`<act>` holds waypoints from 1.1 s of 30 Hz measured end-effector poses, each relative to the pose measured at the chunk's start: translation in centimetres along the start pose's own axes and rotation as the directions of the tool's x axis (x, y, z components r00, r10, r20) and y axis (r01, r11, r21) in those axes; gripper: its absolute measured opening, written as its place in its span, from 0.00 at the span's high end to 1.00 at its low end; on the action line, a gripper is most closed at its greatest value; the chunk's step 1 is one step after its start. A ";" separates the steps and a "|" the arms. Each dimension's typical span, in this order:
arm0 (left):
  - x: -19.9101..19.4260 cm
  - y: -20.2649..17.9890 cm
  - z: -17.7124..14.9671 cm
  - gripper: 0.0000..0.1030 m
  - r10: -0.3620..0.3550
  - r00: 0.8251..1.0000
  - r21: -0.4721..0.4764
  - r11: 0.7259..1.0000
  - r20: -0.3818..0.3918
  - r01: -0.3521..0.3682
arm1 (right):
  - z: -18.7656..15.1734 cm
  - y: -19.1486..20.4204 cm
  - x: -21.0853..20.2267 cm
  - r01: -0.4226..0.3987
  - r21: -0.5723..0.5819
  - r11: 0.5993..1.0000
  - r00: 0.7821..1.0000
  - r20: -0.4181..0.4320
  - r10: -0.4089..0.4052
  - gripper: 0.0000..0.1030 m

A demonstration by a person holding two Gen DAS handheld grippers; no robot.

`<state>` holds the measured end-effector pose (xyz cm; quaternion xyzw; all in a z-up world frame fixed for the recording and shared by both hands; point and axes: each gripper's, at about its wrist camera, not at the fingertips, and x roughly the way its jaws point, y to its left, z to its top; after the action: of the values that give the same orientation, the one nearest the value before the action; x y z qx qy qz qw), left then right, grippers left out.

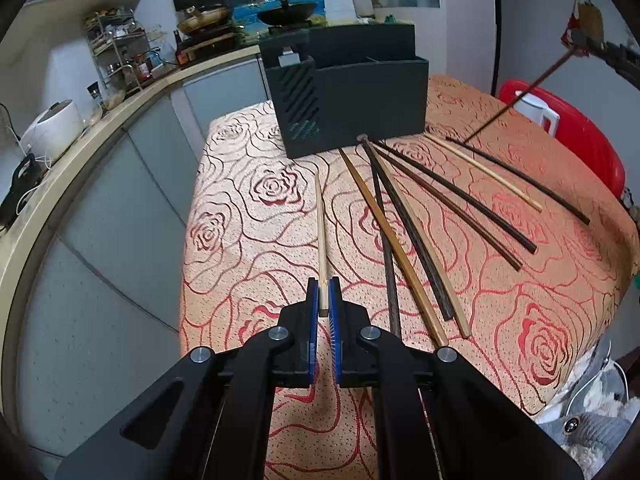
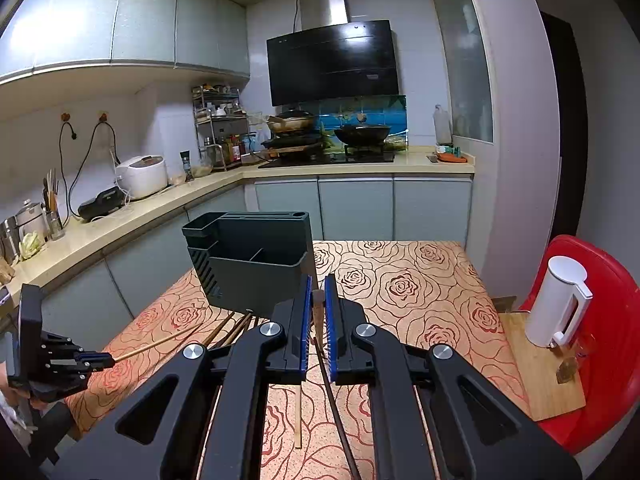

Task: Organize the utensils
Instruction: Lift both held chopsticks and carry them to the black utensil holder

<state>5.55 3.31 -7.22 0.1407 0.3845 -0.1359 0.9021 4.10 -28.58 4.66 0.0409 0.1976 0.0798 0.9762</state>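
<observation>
White kettle on a board, apparently atop a red chair.

Table has a rose-pattern cloth. Dark utensil holder stands near the far edge. Loose chopsticks are fanned out on the cloth from its base toward the near-right corner.

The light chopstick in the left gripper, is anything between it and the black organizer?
Nothing visible does. The light chopstick points across bare tablecloth toward the black organizer. The loose chopsticks lie off to its right, and the organizer's front compartments look open on top.
</observation>
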 end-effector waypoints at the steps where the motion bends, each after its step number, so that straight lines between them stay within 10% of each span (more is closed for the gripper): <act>1: -0.2 0.1 0.1 0.95 0.003 1.000 0.000 1.000 0.008 -0.003 | 0.0 0.0 0.0 0.000 0.001 1.000 1.000 0.001 0.000 0.93; 16: -3.2 1.5 4.9 0.95 0.007 0.989 -0.021 1.000 0.146 -0.004 | 1.8 -0.1 1.0 -0.011 0.010 1.000 1.000 0.014 0.011 0.93; 33: -11.4 2.9 14.1 0.95 -0.108 0.970 0.111 0.990 0.220 0.086 | 12.8 2.3 0.6 -0.046 -0.073 0.996 0.979 0.195 0.059 0.93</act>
<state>8.22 2.50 10.93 0.1505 0.2789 -0.2141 0.9240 9.34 -26.85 16.49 0.0207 0.0962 0.1077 0.9893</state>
